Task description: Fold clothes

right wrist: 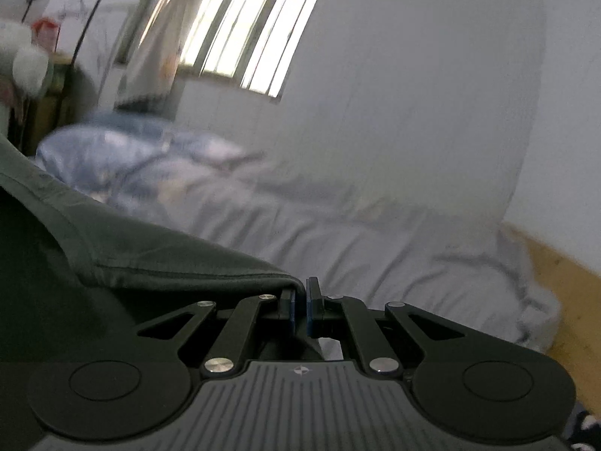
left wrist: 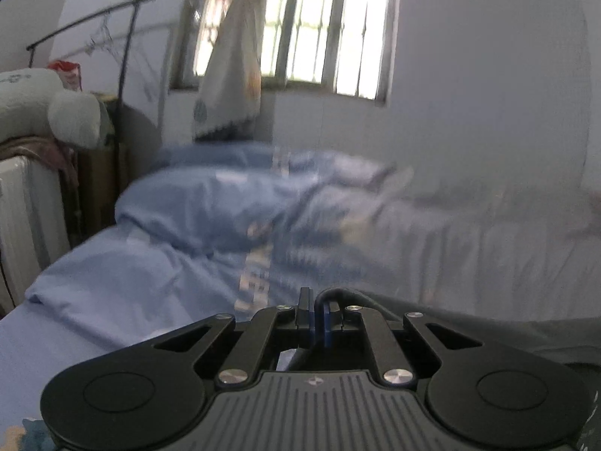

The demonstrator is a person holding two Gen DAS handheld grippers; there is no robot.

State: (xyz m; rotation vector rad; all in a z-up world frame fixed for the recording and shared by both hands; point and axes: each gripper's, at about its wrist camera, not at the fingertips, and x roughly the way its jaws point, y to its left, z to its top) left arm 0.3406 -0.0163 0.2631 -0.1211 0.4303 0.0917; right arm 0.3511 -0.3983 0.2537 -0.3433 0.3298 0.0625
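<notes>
A dark green garment [right wrist: 112, 259] hangs stretched between my two grippers above a bed. In the right wrist view its hemmed edge runs in from the left and ends between the fingers of my right gripper [right wrist: 301, 293], which is shut on it. In the left wrist view the same dark cloth [left wrist: 488, 327] comes in from the right, and a fold of it loops over my left gripper [left wrist: 318, 302], which is shut on it. Both views are blurred by motion.
The bed carries a light blue sheet [left wrist: 112, 293], a rumpled blue quilt [left wrist: 233, 206] and a pale grey cover [right wrist: 375, 248]. A barred window [left wrist: 319, 26] with a hanging cloth is behind. A radiator [left wrist: 22, 218] and clothes rack [left wrist: 124, 37] stand left; wooden floor [right wrist: 563, 282] shows at the right.
</notes>
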